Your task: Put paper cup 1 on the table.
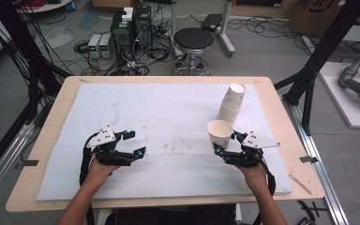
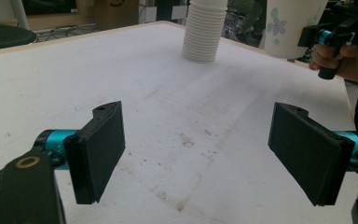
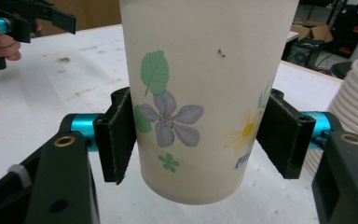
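A lab floor strewn with cables is showing beyond the table (image 1: 262,82), with one black stool (image 1: 193,40) standing at the far side and grey electronics boxes (image 1: 100,44) to its left. A white foam sheet (image 1: 159,117) is covering most of the wooden tabletop and is carrying faint brown stains near its middle.

Two forearms are coming in from the near edge, each hand gripping one tool. The left gripper (image 1: 132,143) is sitting low over the near left part of the sheet, pointing toward the far right; in the left gripper view (image 2: 196,154) its two black pads are standing wide apart with nothing between them, only stained foam beyond. The right gripper (image 1: 224,142) is being held over the near right part of the sheet, wrist roughly level, jaws pointing far and slightly left.

One paper cup (image 1: 220,133) is being clamped upright in the right gripper, mouth up. In the right gripper view the cup (image 3: 200,93) is showing printed flowers and a green leaf, both pads are pressing on its side walls, and its base is hanging clear of the sheet.

One stack of paper cups (image 1: 231,103) is standing mouth down on the sheet just beyond the held cup, leaning slightly; the number nested in it cannot be told.

Count: two grippers, one loose cup, one stack, one stool.
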`<state>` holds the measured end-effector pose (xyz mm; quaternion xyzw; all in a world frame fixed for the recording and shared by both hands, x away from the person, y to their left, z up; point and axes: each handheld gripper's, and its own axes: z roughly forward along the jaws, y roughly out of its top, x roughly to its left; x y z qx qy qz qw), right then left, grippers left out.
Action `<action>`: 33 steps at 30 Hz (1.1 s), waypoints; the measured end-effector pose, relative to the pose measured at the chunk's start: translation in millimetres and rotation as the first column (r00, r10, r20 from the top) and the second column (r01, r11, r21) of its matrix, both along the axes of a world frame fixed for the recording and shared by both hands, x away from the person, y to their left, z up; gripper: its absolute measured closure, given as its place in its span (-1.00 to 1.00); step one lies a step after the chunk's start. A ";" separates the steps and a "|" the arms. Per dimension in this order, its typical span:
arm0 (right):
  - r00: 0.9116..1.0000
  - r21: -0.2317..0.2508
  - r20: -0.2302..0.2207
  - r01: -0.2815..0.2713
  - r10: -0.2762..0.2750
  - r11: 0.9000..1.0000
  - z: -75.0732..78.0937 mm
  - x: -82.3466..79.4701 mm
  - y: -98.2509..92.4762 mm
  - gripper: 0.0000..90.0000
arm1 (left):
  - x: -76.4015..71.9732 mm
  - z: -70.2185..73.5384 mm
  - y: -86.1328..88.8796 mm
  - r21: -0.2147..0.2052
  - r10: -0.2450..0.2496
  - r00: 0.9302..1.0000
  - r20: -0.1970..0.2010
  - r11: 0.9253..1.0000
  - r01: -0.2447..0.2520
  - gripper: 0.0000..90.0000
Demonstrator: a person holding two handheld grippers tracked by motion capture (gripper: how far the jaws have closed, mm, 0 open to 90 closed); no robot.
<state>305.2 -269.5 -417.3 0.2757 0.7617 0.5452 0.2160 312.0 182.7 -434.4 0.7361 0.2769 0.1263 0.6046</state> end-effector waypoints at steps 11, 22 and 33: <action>0.998 0.002 -0.005 0.068 -0.068 0.998 -5.1 2.5 -13.0 -0.24 | 1.3 -0.9 -1.0 -0.001 -0.003 1.000 -0.004 1.000 0.003 -0.59; 0.974 -0.088 -0.097 0.196 -0.205 0.977 -21.4 14.5 -30.6 -0.24 | 0.0 -0.4 -3.5 0.018 -0.009 1.000 -0.004 1.000 0.010 -0.59; 0.952 -0.142 -0.176 0.228 -0.251 0.963 -31.1 24.5 -34.1 -0.25 | 0.7 -1.8 -5.2 0.027 -0.014 1.000 -0.012 1.000 0.015 -0.59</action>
